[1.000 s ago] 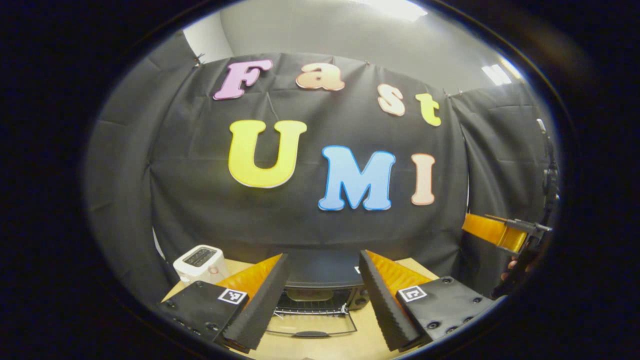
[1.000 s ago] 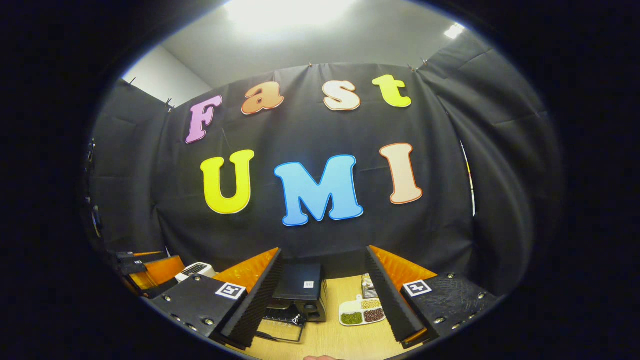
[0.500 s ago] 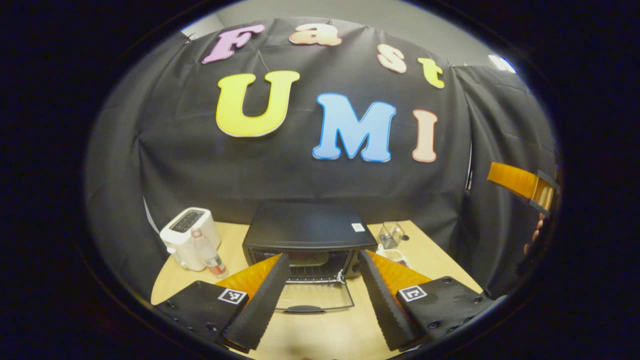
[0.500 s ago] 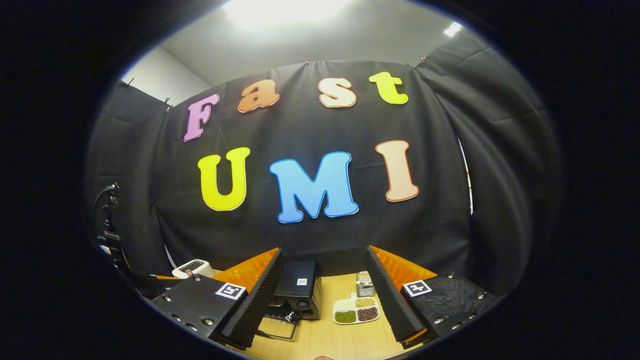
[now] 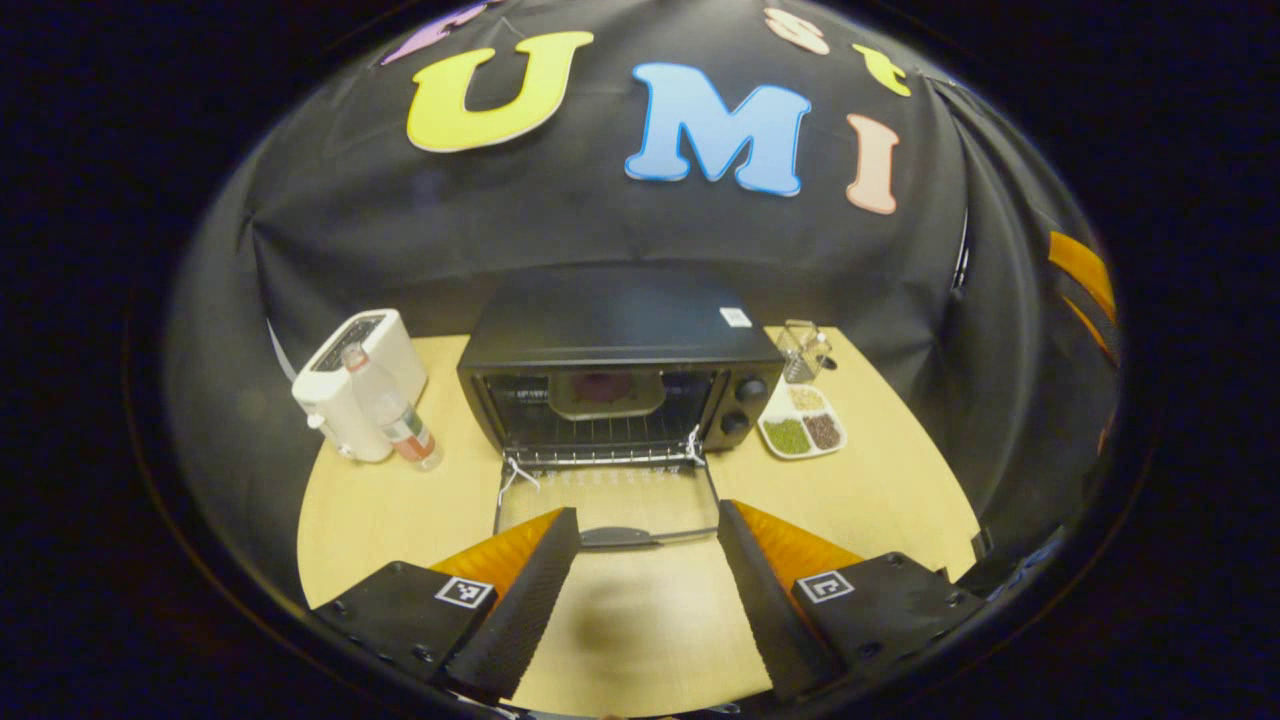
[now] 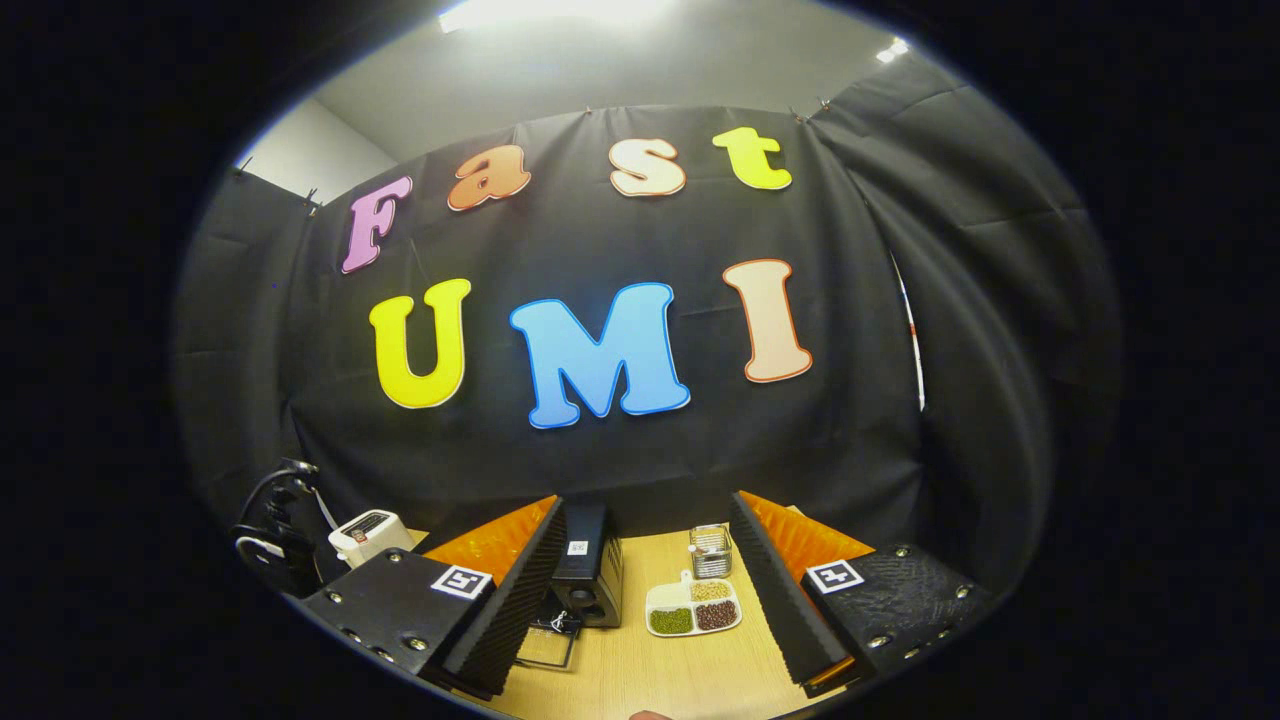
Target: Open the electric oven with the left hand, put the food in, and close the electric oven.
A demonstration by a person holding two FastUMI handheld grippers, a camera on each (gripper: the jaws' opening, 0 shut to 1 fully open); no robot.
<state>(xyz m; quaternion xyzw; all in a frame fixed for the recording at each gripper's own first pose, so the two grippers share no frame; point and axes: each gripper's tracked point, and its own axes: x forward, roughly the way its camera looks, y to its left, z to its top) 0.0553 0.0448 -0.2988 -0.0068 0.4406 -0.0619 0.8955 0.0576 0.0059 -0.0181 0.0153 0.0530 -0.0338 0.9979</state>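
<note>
The black electric oven (image 5: 620,330) stands at the middle of the wooden table (image 5: 880,500). Its glass door (image 5: 607,495) lies folded down flat, handle (image 5: 620,537) toward me. On the rack inside sits a pale plate with something purple (image 5: 605,388) on it. My left gripper (image 5: 647,512) hovers open above and in front of the door, holding nothing. My right gripper (image 6: 646,500) is open too and empty, off to the oven's right. In the right gripper view the oven (image 6: 585,565) shows between the fingers with its door (image 6: 548,648) down.
A white toaster (image 5: 355,390) and a small bottle (image 5: 392,410) stand left of the oven. A divided dish of beans (image 5: 800,430) and a clear holder (image 5: 802,350) sit to its right. The other gripper (image 5: 1080,270) shows at the far right edge.
The left gripper view has tipped downward, bringing the whole oven and its open door into sight. The right gripper has shifted only slightly. Both stay open.
</note>
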